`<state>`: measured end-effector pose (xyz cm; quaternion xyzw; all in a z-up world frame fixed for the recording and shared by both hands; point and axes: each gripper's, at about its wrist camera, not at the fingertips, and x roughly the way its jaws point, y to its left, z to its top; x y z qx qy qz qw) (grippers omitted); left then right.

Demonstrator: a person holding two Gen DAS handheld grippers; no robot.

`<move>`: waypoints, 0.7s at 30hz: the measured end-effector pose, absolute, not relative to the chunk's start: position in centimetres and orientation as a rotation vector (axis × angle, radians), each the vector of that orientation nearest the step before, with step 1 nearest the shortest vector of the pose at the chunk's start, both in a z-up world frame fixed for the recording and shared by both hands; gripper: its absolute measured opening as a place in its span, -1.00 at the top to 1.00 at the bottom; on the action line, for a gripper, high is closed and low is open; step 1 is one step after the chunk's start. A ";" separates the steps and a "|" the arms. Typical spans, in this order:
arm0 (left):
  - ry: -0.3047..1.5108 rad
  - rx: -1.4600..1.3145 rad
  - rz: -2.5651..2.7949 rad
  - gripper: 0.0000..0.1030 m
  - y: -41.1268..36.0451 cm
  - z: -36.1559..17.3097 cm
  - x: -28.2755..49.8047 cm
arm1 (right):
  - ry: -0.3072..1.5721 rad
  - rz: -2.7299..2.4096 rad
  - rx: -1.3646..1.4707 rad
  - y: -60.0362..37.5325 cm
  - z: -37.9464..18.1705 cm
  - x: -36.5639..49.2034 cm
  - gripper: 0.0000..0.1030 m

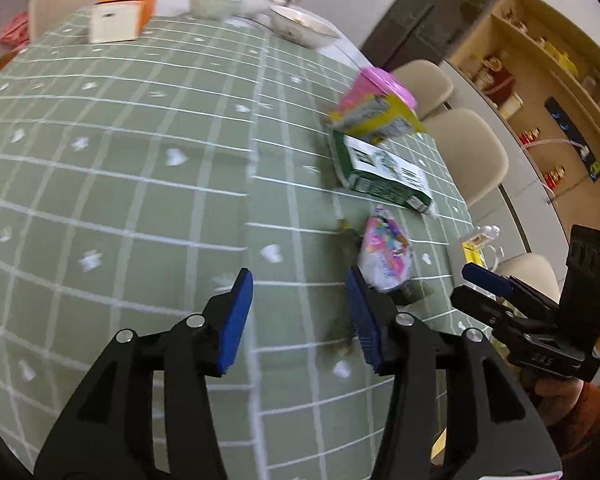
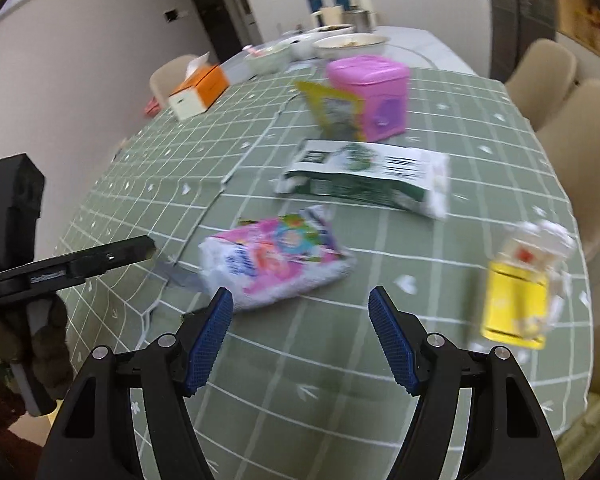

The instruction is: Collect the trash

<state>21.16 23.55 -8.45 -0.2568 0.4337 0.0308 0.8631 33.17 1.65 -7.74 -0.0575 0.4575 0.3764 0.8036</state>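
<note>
We see a table with a green cloth (image 2: 260, 360), and trash lies on it. Nearest to us is a pink bag (image 2: 276, 258), crumpled and lying flat. Behind it is a green and white box (image 2: 364, 178) on its side. Further back a yellow pack (image 2: 332, 108) leans on a pink tub (image 2: 370, 94). Off to the right stands a small yellow bottle (image 2: 516, 296), but it is too blurry to say much about it.

Our left gripper (image 1: 300, 316) is open with nothing in it; the bag sits just past its right finger. Our right gripper (image 2: 300, 334) is open and empty too, with the bag just ahead of its left finger.

We think the bag is light, thin and crinkly. It may slip or bend when pinched, so we should grab a puffy, bunched part or an edge that sticks up. The box looks empty and light, and may squash if we squeeze hard. Its narrow sides look best for holding.
</note>
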 end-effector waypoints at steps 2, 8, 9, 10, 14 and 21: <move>0.902 -0.551 0.095 0.11 24.6 -8.4 20.1 | 0.966 0.847 -0.137 3.4 -7.7 32.6 -0.30; 0.898 -0.587 0.150 0.10 26.2 -8.6 18.3 | 0.907 0.856 -0.344 7.9 -8.8 31.7 -0.29; 0.897 -0.587 0.150 0.10 26.2 -8.6 18.2 | 0.903 0.841 -0.364 7.8 -9.0 31.8 -0.29; 0.895 -0.587 0.150 0.10 26.3 -8.6 18.1 | 0.906 0.827 -0.380 7.4 -9.4 32.0 -0.30; 0.897 -0.593 0.145 0.10 26.5 -8.9 18.3 | 0.909 0.699 -0.456 3.8 -10.4 32.7 -0.29; 0.896 -0.606 0.119 0.10 26.0 -9.0 18.6 | 0.988 0.680 -0.112 -0.8 -9.1 34.1 -0.30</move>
